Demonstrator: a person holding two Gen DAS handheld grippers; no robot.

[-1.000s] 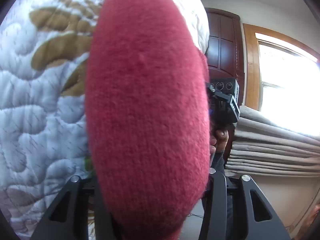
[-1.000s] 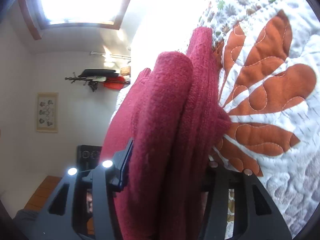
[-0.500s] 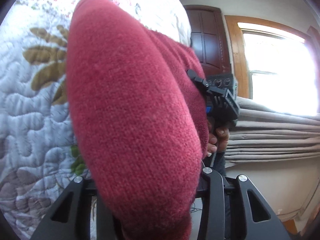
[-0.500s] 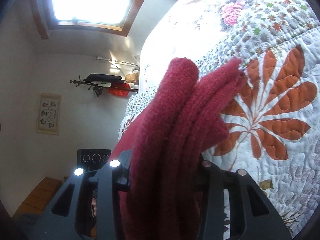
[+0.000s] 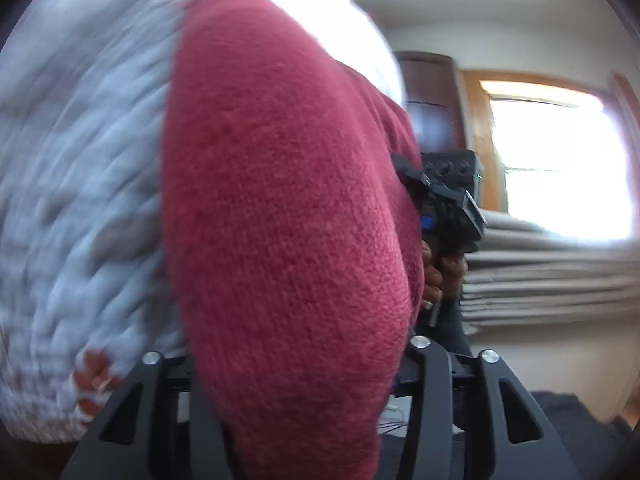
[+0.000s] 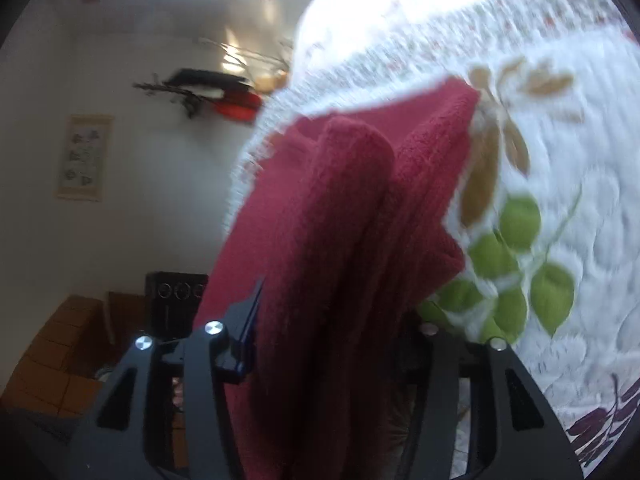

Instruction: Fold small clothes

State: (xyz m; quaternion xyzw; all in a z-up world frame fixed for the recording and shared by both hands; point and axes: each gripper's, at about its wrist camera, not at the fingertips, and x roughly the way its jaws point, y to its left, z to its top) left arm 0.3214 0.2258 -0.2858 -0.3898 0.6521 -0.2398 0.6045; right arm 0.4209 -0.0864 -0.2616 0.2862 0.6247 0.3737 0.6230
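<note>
Above the quilted bedspread (image 6: 580, 184), both grippers pinch the red knit garment (image 5: 288, 220), its length running toward twelve o'clock from the left gripper (image 5: 304, 408) and right gripper (image 6: 324, 392).

Left wrist view: looks out along its fingers, very close on the red knit garment (image 5: 288, 220), quilt (image 5: 80, 200) left, window (image 5: 560, 160) right. Right wrist view: equally close on the same garment, quilt right, wall left. Both share garment, quilt, and black box (image 6: 176, 288).
</note>
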